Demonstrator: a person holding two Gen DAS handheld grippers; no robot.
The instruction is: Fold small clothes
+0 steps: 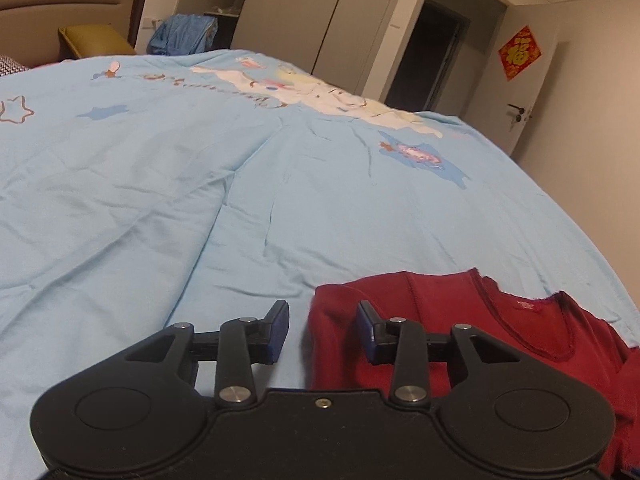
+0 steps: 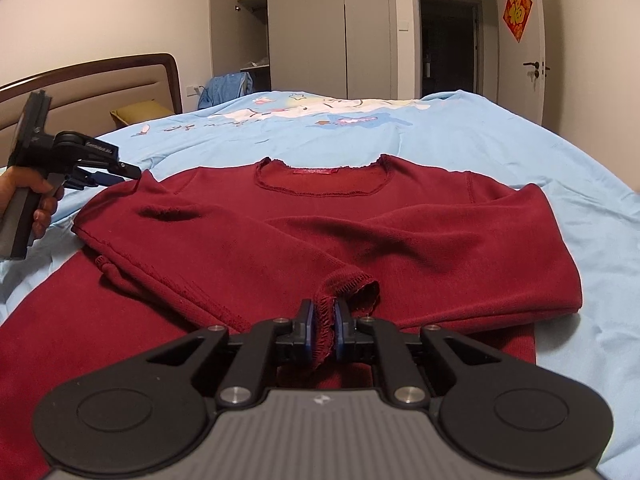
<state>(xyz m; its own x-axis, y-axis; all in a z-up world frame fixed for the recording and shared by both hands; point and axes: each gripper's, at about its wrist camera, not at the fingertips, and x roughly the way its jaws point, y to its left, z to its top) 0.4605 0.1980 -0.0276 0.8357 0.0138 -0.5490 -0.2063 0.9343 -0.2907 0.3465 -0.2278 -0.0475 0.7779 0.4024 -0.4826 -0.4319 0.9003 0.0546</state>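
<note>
A dark red long-sleeved top (image 2: 360, 232) lies flat on the light blue bed cover (image 2: 520, 152), neckline away from me, both sleeves folded across the chest. My right gripper (image 2: 323, 320) is shut on the frilled cuff (image 2: 352, 286) of one sleeve, near the middle of the garment. In the left wrist view my left gripper (image 1: 323, 322) stands open at the shoulder edge of the red top (image 1: 440, 320), one finger over the cloth and one over the bed cover. From the right wrist view the left gripper (image 2: 120, 172) shows at the top's left shoulder, held by a hand (image 2: 36, 196).
A padded headboard (image 2: 100, 84) and a yellow pillow (image 2: 136, 114) are at the back left. A blue garment (image 2: 226, 88) hangs by the open wardrobe (image 2: 300, 28). A dark doorway (image 2: 448, 44) and a white door (image 2: 524, 48) stand behind the bed.
</note>
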